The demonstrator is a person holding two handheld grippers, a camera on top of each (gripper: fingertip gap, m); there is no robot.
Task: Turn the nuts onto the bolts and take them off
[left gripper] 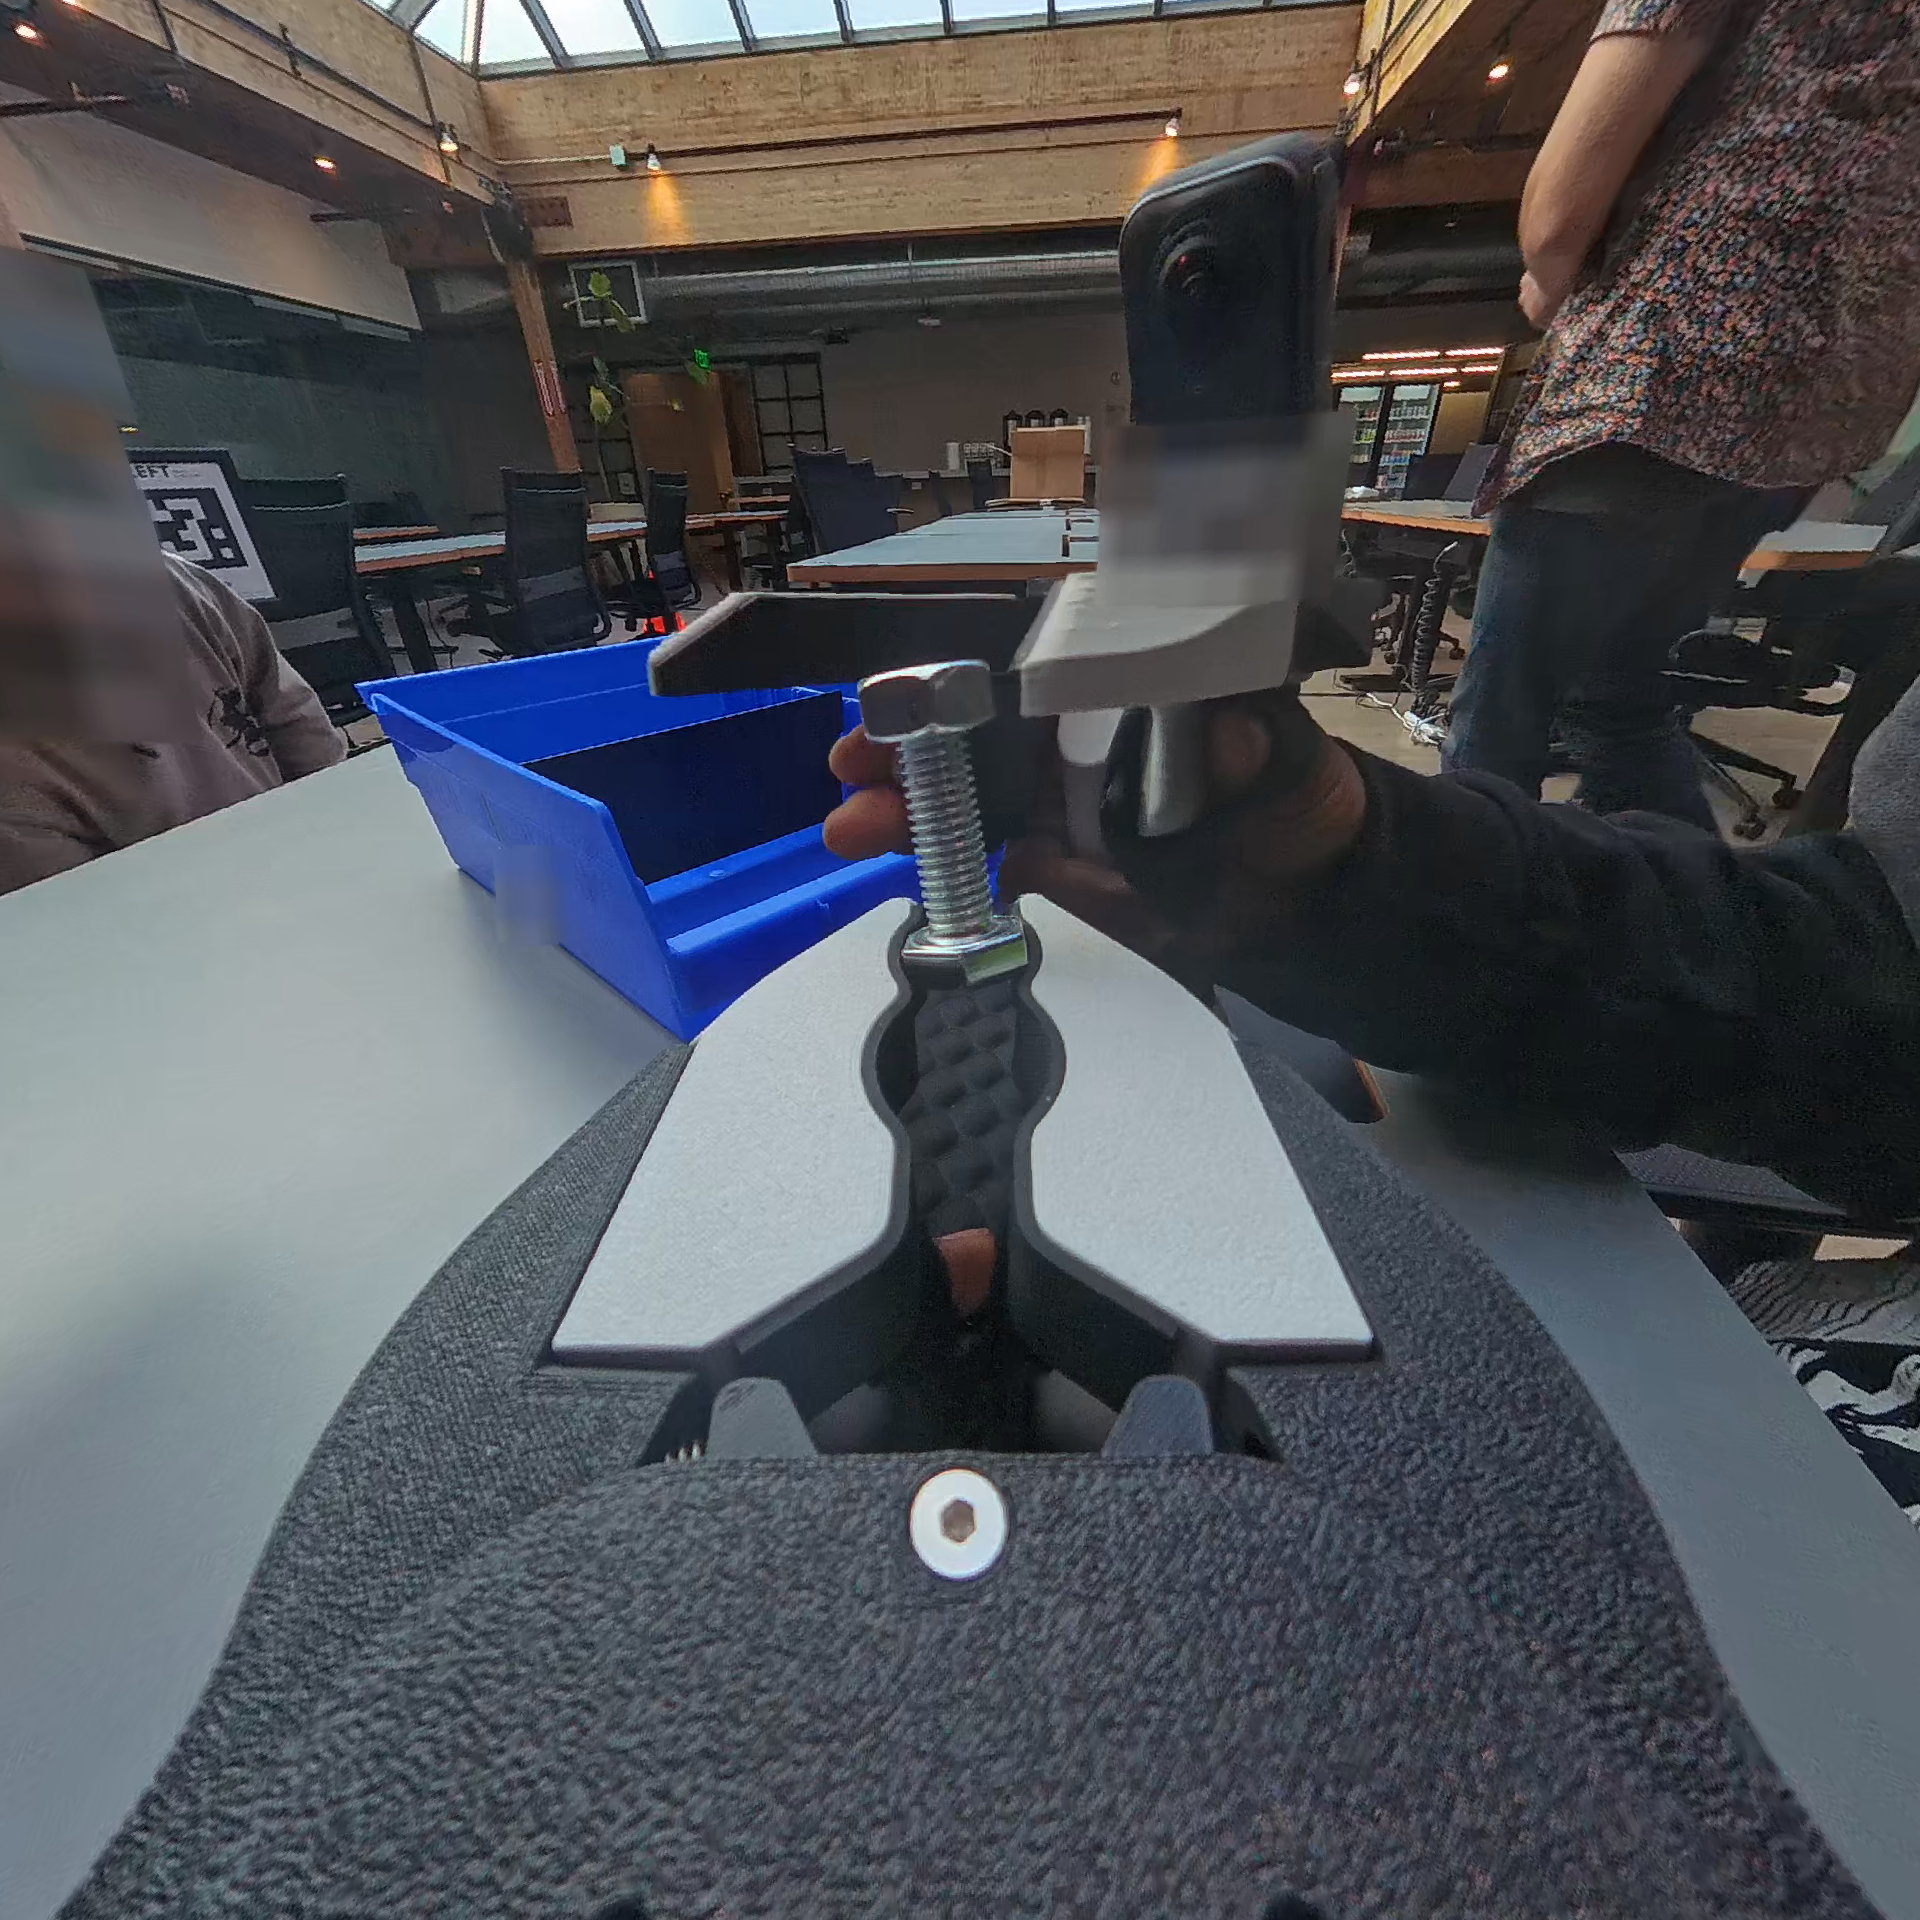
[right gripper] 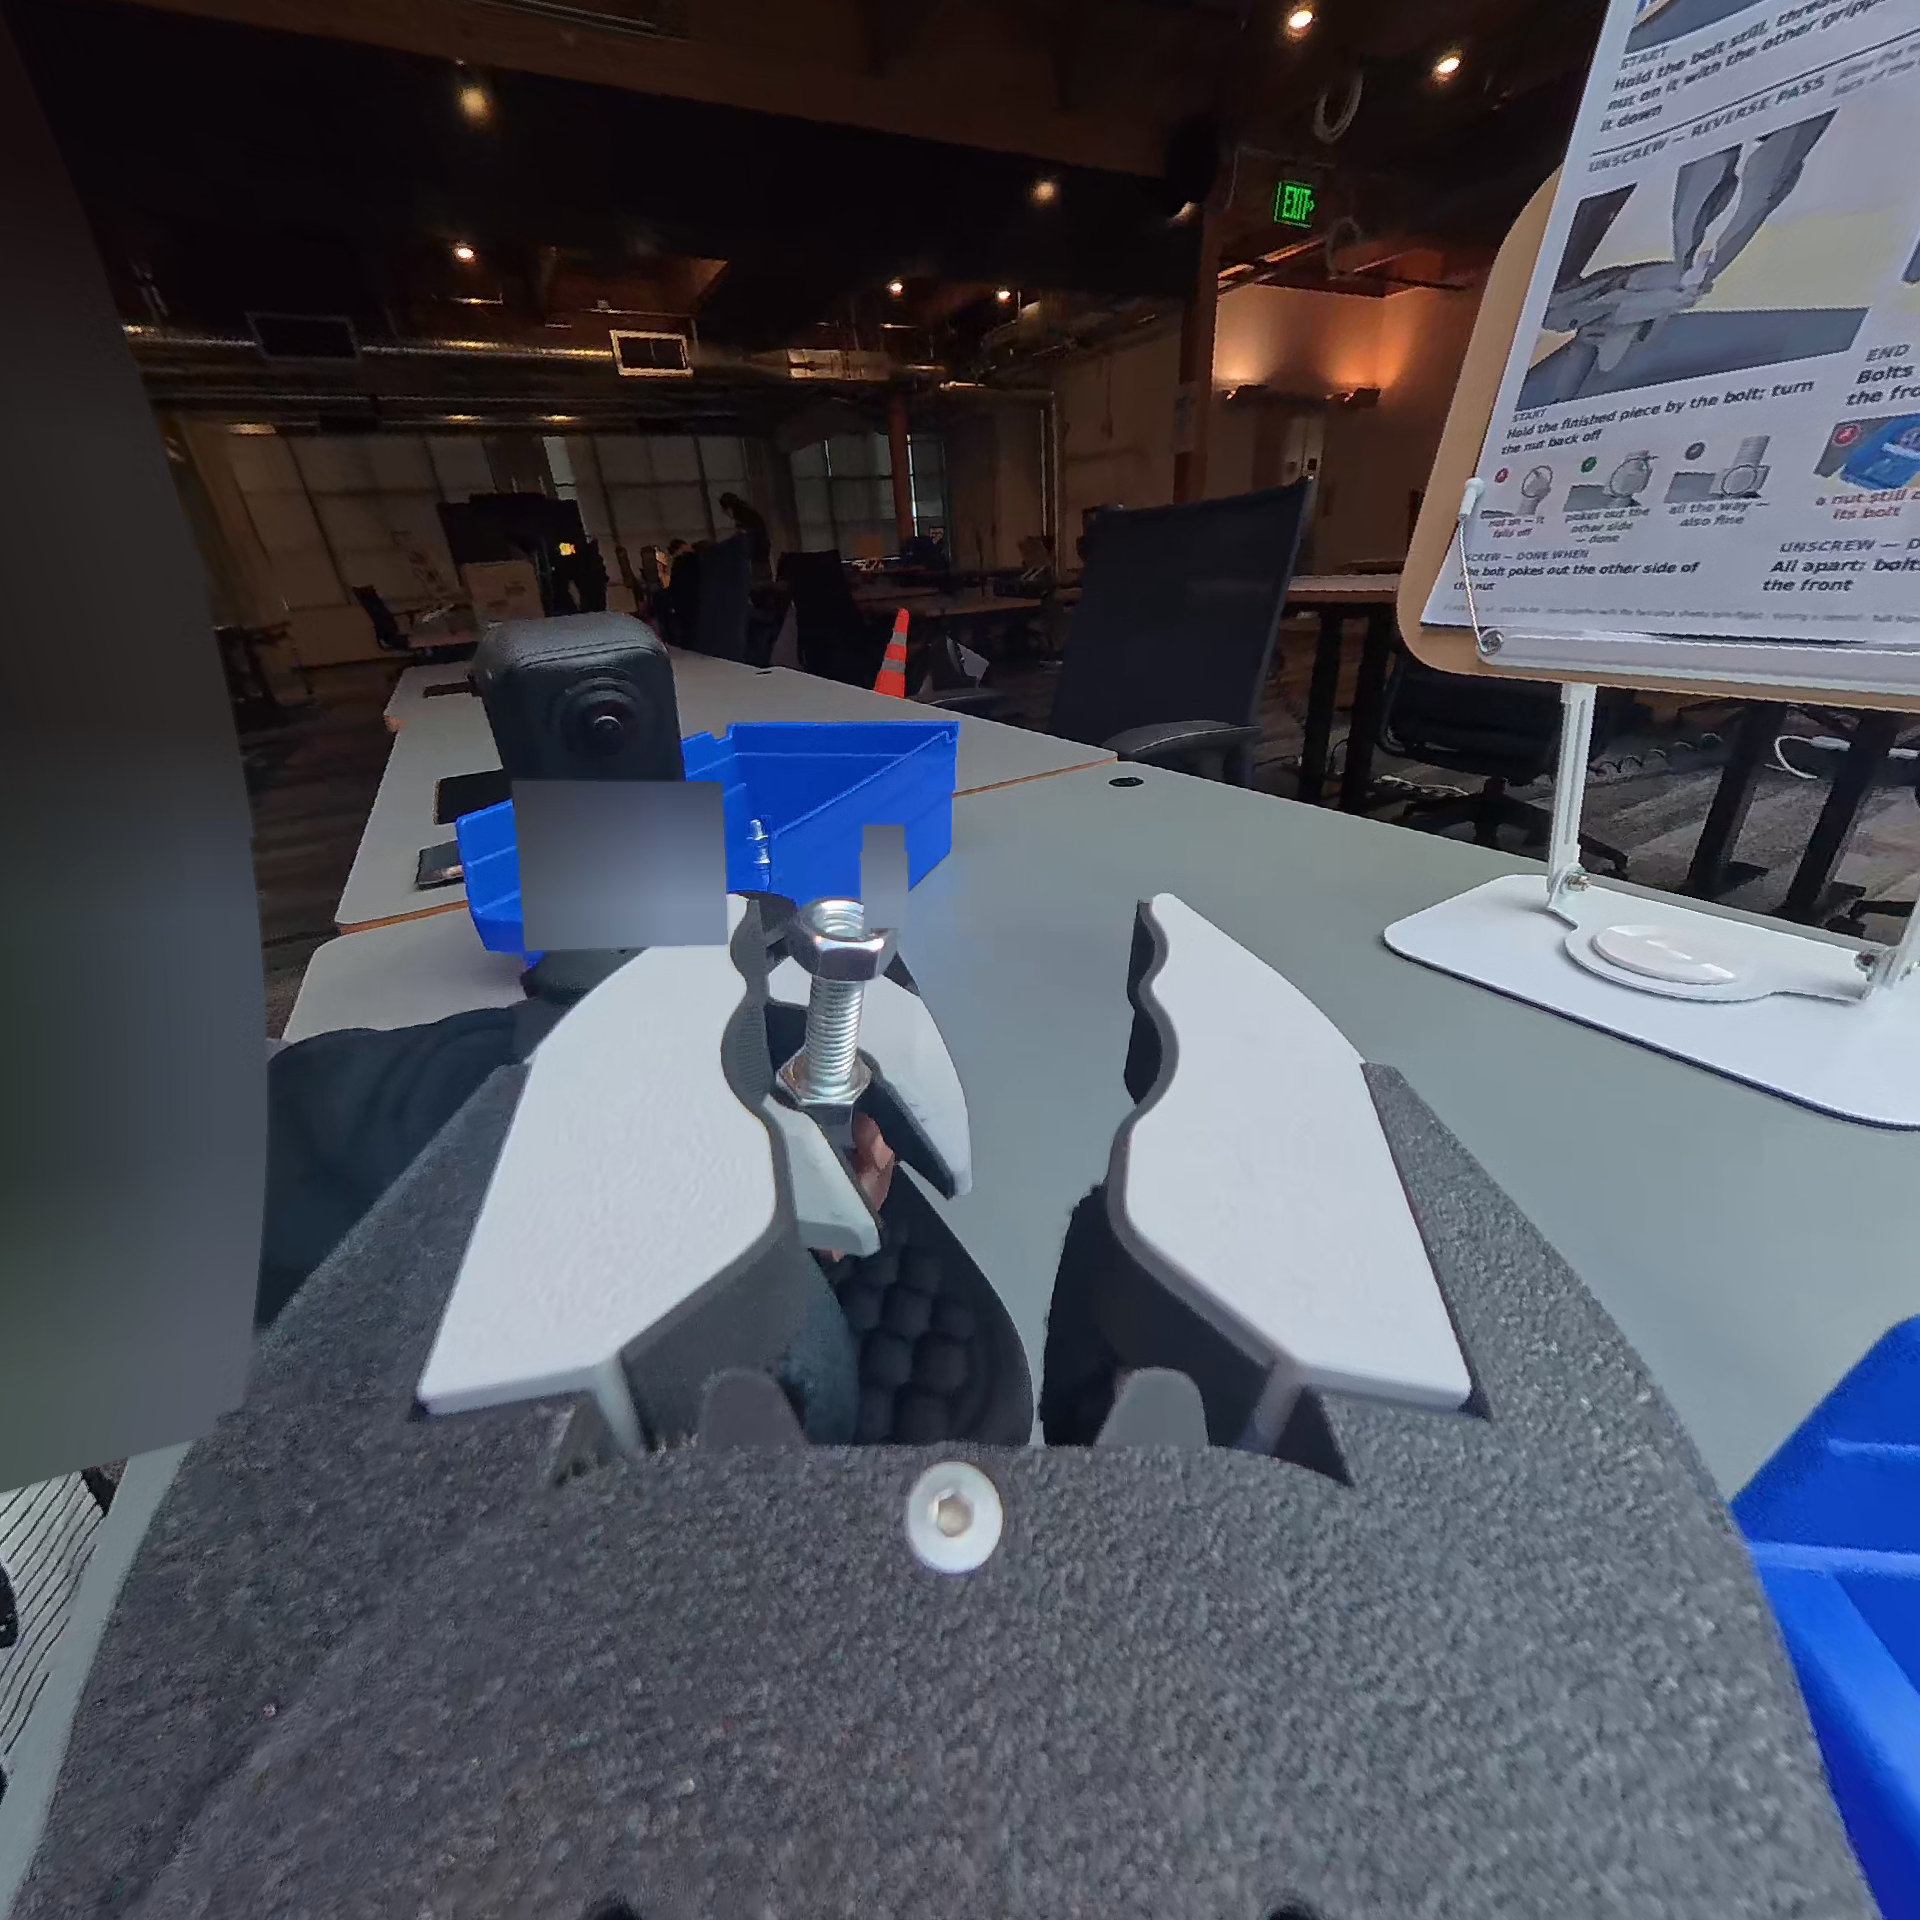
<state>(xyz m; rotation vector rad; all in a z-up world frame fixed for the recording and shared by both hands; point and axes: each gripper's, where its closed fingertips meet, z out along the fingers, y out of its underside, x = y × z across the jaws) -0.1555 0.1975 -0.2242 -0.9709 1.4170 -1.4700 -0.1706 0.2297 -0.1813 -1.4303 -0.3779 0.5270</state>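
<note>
A skylight (left gripper: 831,21) at twelve o'clock brightens timber walls (left gripper: 831,156). Black office chairs (left gripper: 545,561) and long desks (left gripper: 935,551) fill the hall; an orange cone (right gripper: 894,652) stands beyond the grey counter (left gripper: 260,1039).

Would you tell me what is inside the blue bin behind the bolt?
In the left wrist view the blue bin shows a bare floor and a divider. The right wrist view shows one small bolt inside it. The right hand-held gripper and a blur patch cover the rest.

Printed instruction sheet (right gripper: 1714,343) on stand, green ceiling sign (right gripper: 1295,202), marker board (left gripper: 203,516).
</note>
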